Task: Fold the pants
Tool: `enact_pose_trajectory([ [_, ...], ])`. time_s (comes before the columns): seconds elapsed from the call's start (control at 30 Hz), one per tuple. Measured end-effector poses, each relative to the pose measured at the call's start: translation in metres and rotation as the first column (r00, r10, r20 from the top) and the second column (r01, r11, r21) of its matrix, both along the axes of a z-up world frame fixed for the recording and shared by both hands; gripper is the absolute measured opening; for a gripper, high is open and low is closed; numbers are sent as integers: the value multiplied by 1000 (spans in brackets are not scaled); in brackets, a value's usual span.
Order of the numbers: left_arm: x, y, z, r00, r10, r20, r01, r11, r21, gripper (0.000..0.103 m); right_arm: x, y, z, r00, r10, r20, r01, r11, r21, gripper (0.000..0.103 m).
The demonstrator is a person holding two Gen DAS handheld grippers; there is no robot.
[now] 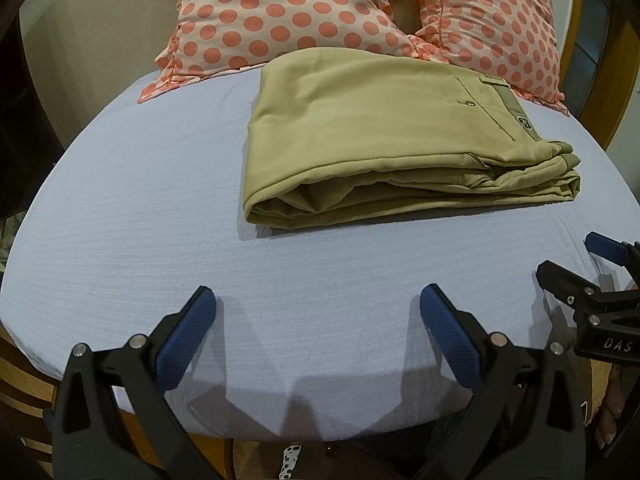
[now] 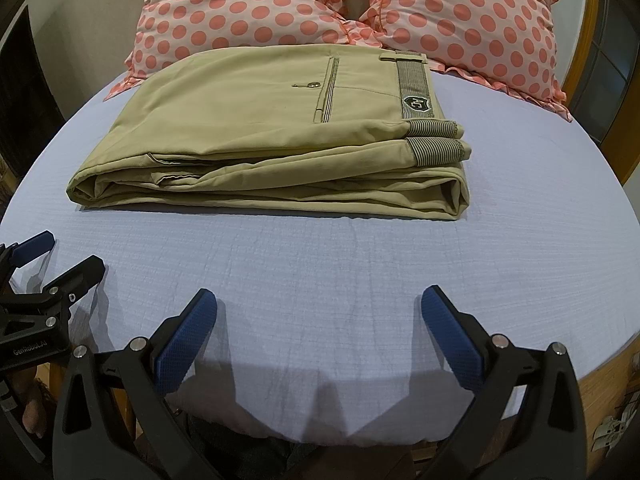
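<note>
Khaki pants (image 1: 384,136) lie folded into a thick rectangular stack on the light blue bed sheet (image 1: 160,240), striped waistband to the right and back pocket up; they also show in the right wrist view (image 2: 256,132). My left gripper (image 1: 318,300) is open and empty, above the sheet near the bed's front edge, well short of the pants. My right gripper (image 2: 320,300) is open and empty, likewise back from the pants. Each gripper shows at the side of the other's view: the right gripper (image 1: 576,256) and the left gripper (image 2: 68,256).
Two pink polka-dot pillows (image 1: 288,16) (image 2: 472,20) lean behind the pants at the head of the bed. A wooden bed frame (image 2: 604,372) runs under the sheet's front edge. The sheet (image 2: 320,264) lies flat between grippers and pants.
</note>
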State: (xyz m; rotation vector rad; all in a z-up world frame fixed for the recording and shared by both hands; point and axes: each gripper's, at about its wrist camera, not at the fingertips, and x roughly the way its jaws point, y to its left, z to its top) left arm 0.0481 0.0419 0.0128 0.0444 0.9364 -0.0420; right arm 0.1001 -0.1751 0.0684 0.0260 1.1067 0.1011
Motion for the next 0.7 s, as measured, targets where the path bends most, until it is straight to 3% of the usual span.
enact_pose_trajectory([
  [0.7, 1, -3, 0, 1000, 11, -19, -11, 1000, 1, 101, 0, -1, 1, 1000, 0, 3, 0, 1000, 0, 102],
])
